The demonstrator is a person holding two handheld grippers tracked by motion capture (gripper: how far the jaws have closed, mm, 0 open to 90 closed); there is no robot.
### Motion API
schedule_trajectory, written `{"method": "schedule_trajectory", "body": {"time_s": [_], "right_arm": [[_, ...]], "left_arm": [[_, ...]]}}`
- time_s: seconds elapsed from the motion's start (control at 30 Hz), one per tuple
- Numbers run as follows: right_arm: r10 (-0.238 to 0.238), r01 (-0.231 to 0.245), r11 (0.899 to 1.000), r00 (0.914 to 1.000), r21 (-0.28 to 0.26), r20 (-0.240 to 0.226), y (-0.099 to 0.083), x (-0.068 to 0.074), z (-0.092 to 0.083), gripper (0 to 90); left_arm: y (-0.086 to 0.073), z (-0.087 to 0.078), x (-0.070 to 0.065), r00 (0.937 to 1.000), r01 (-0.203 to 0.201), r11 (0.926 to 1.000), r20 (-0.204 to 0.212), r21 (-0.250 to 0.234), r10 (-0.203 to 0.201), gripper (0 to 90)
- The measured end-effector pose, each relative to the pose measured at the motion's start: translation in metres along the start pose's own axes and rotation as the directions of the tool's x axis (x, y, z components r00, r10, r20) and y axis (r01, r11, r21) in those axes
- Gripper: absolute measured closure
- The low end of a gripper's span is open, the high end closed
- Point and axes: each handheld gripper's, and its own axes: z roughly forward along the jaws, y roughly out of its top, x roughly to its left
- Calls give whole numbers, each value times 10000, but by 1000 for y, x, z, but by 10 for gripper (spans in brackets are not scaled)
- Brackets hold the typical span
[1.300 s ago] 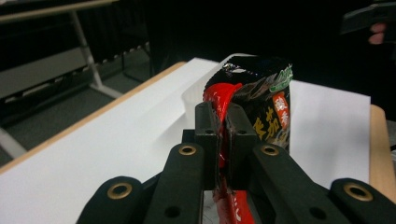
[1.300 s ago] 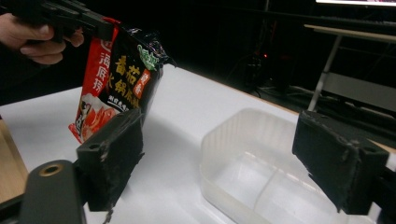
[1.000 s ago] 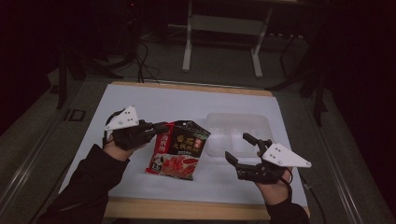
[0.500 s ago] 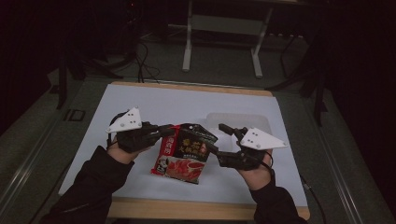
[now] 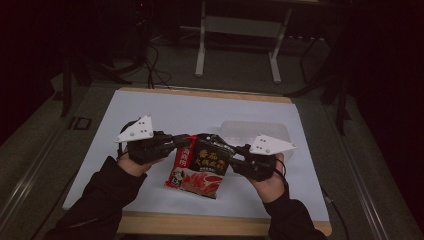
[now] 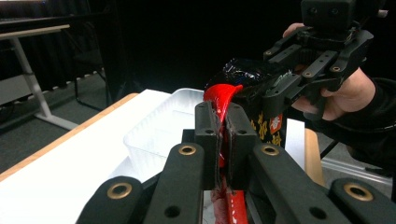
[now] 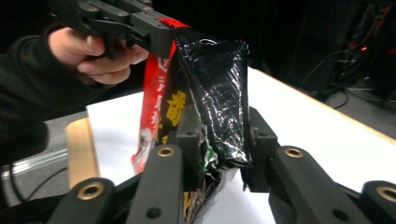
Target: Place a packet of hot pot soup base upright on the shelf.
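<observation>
Mid-frame, left gripper (image 5: 176, 141) pinches packet (image 5: 200, 165) edge; right gripper (image 5: 231, 150), jaws just closing, clamps opposite side, likely to tear it open

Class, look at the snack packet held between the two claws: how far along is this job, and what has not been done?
Done: the left claw is shut on the packet at its red edge, and the right claw has just closed on its black side, so both grip it above the table. In hand: holding its top between them. Left: the top looks sealed, and the clear tray behind looks empty.
</observation>
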Motion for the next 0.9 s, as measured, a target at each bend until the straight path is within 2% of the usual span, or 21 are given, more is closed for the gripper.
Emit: {"method": "schedule_trajectory", "body": {"time_s": [0.1, 0.27, 0.4, 0.5, 0.57, 0.63, 0.7, 0.73, 0.77, 0.8, 0.83, 0.87, 0.9], "right_arm": [[-99, 98, 9999, 9999, 138, 55, 2, 1, -1, 750], [487, -491, 9987, 9982, 113, 358, 8, 6, -2, 762], [657, -663, 9978, 9962, 81, 578, 15, 12, -3, 767], [676, -677, 9977, 9954, -6, 677, 20, 15, -6, 767], [663, -661, 9978, 9951, -58, 735, 23, 15, -8, 767], [662, -653, 9978, 9940, -139, 865, 26, 15, -10, 767], [706, -678, 9972, 9923, -299, 1022, 28, 14, -14, 766], [704, -667, 9971, 9915, -374, 1096, 30, 13, -16, 766], [704, -667, 9971, 9915, -374, 1096, 30, 13, -16, 766], [732, -683, 9966, 9906, -452, 1159, 31, 12, -18, 766], [744, -679, 9961, 9893, -556, 1258, 35, 10, -21, 766], [748, -669, 9957, 9886, -638, 1308, 37, 9, -23, 766], [757, -658, 9952, 9869, -726, 1423, 39, 8, -25, 766]], "left_arm": [[0, 0, 1, 10000, -34, 10000, 77, -19, 34, 866], [-1, -1, 6, 9997, 99, 9999, 220, -139, -96, 864], [0, -3, 8, 9992, 209, 9994, 358, -274, -199, 853], [0, -5, 10, 9990, 212, 9991, 410, -357, -197, 812], [-1, -5, 11, 9990, 283, 9984, 346, -490, -267, 706], [-2, -7, 15, 9980, 556, 9964, 345, -642, -535, 551], [-6, -10, 18, 9958, 852, 9933, 405, -775, -823, 443], [-8, -11, 20, 9951, 938, 9923, 391, -804, -909, 354], [-8, -11, 20, 9951, 938, 9923, 391, -804, -909, 339], [-13, -12, 21, 9952, 975, 9925, 176, -736, -965, 339], [-16, -13, 21, 9956, 934, 9920, 138, -848, -925, 280], [-19, -13, 21, 9954, 951, 9920, -68, -827, -960, 212], [-20, -13, 22, 9948, 1004, 9916, -107, -815, -1016, 179]]}}
